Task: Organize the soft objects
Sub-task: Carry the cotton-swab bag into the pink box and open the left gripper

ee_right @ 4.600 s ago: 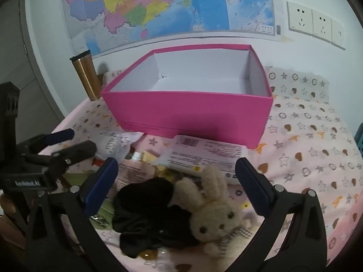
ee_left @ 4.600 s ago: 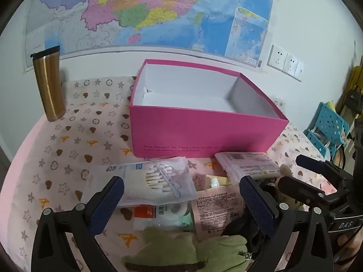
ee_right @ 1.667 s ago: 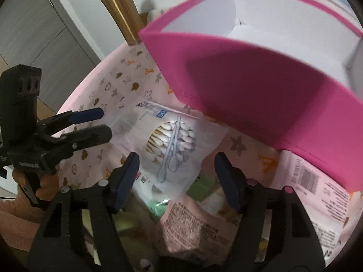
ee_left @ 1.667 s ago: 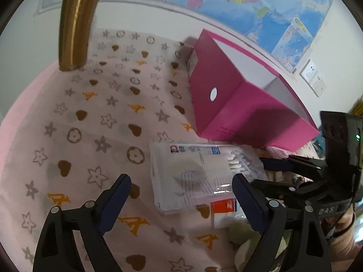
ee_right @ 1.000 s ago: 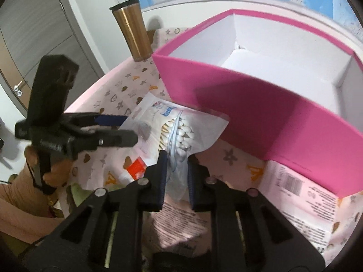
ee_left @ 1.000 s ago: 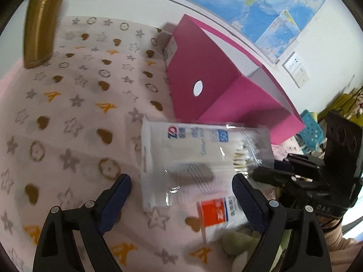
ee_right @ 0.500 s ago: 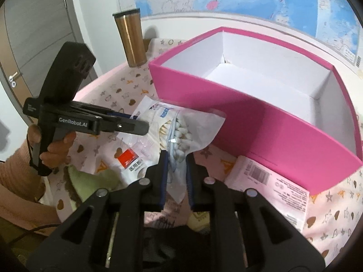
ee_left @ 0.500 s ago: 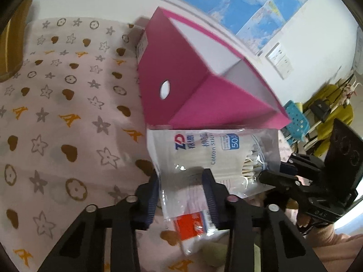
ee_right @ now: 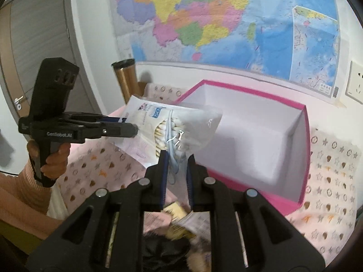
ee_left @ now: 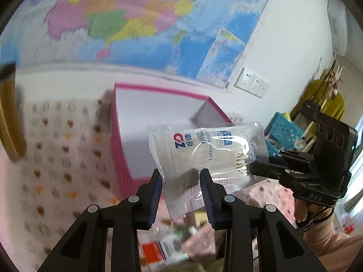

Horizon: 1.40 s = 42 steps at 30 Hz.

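A clear bag of cotton swabs (ee_left: pixel 204 149) hangs in the air in front of the open pink box (ee_left: pixel 127 158). My left gripper (ee_left: pixel 181 181) is shut on one end of the bag. My right gripper (ee_right: pixel 177 163) is shut on the other end of the same bag (ee_right: pixel 172 127), and shows from the side in the left wrist view (ee_left: pixel 261 167). The left gripper shows in the right wrist view (ee_right: pixel 127 129). The pink box (ee_right: pixel 304 158) has a white, empty inside.
A gold tumbler (ee_right: pixel 126 81) stands at the back left by the wall. Packets (ee_left: pixel 158 249), a black cloth (ee_right: pixel 163 251) and other soft items lie on the patterned tablecloth (ee_right: pixel 329 181) below the grippers. A map (ee_right: pixel 226 22) covers the wall.
Both grippers have lifted the swab bag off the table and carried it up toward the box opening. Earlier, both were open over the pile; the right closed first, then the left.
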Tool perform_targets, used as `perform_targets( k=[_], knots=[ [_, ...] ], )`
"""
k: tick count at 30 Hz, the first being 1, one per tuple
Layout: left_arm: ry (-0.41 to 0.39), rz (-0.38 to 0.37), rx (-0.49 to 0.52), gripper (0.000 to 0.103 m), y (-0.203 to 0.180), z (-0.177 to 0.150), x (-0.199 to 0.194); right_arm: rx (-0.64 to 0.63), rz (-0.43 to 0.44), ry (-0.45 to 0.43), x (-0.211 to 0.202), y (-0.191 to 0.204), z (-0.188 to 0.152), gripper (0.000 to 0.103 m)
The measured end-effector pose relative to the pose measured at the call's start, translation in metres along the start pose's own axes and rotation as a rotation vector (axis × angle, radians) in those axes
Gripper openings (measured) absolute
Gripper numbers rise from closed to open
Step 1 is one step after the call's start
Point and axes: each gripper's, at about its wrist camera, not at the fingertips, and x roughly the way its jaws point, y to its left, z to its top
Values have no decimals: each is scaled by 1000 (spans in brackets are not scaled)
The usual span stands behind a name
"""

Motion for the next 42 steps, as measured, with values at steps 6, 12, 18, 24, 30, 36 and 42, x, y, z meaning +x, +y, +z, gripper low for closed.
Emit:
perform_targets(
  k=[6, 12, 18, 24, 30, 36, 42],
  knots=[
    [30, 76, 37, 33, -2, 32, 26, 79, 33, 43, 27, -37, 13, 17],
    [113, 136, 10, 33, 13, 37, 61, 154, 63, 127, 60, -63, 12, 18],
    [162, 205, 2, 35, 19, 37, 80, 202, 34, 227, 91, -80, 13, 29],
    [157, 263, -2, 48, 19, 39, 80, 225, -7, 309, 113, -86, 11, 41],
    [121, 280, -2, 49, 15, 43, 72, 245, -34, 291, 104, -89, 9, 49],
    [39, 241, 37, 58, 1, 34, 48, 192, 4, 132, 45, -65, 7, 56],
    [4, 116, 103, 62, -27, 13, 26, 176, 44, 44, -4, -46, 0, 59]
  ],
)
